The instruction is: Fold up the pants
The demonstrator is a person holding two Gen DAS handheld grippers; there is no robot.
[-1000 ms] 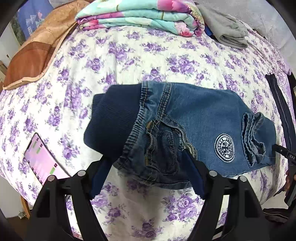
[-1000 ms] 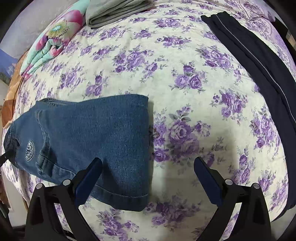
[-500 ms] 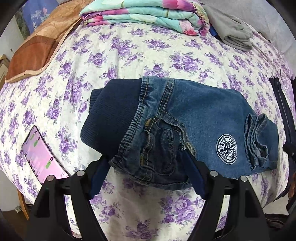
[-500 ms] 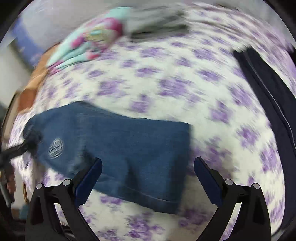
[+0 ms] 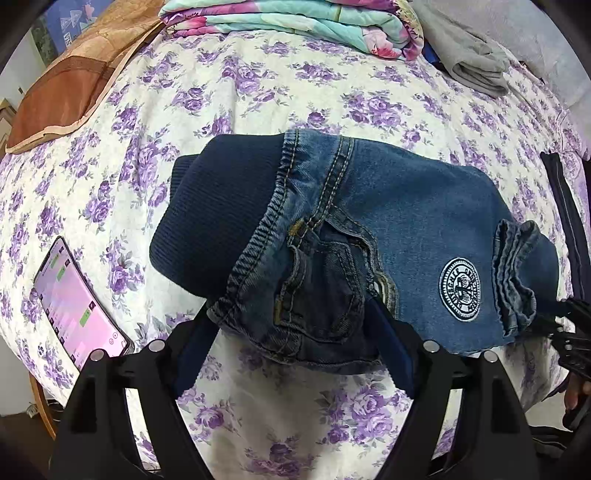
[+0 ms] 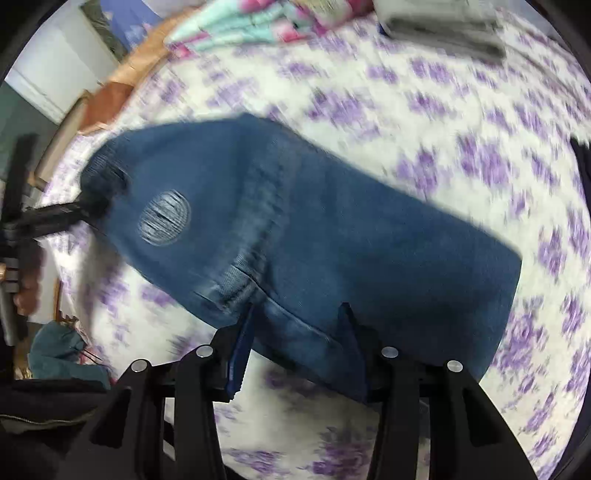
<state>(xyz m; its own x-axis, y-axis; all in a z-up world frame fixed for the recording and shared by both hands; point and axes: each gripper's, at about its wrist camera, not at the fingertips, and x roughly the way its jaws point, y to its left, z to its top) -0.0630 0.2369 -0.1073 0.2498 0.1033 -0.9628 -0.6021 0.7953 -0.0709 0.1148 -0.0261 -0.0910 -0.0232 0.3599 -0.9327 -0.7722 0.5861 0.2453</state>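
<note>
1. Phone (image 5: 79,302), far left in my left wrist view: lit pink screen, flat on the floral bedsheet (image 5: 258,103), apart from the pants.
2. Brown cushion (image 5: 70,85) at the upper left, folded floral blanket (image 5: 295,22) at the top, grey folded garment (image 5: 476,70) at the upper right, all well behind the pants.
3. Pants (image 5: 406,229): blue jeans with a dark ribbed waistband, lying folded on the sheet mid-bed, round patch (image 5: 460,290) facing up.
4. My left gripper (image 5: 295,350): jaws spread wide, blue pads on either side of the near waist corner of the jeans. Cloth drapes over the gap and nothing is pinched.
5. Dark garment (image 5: 565,206) runs along the right edge of the bed.
6. Right wrist view is motion-blurred. The jeans (image 6: 332,240) run diagonally across the sheet (image 6: 461,110).
7. My right gripper (image 6: 295,332): jaws narrowed around the near denim edge, fabric sitting between the pads. Blur hides whether they are actually clamping, so I cannot tell.
</note>
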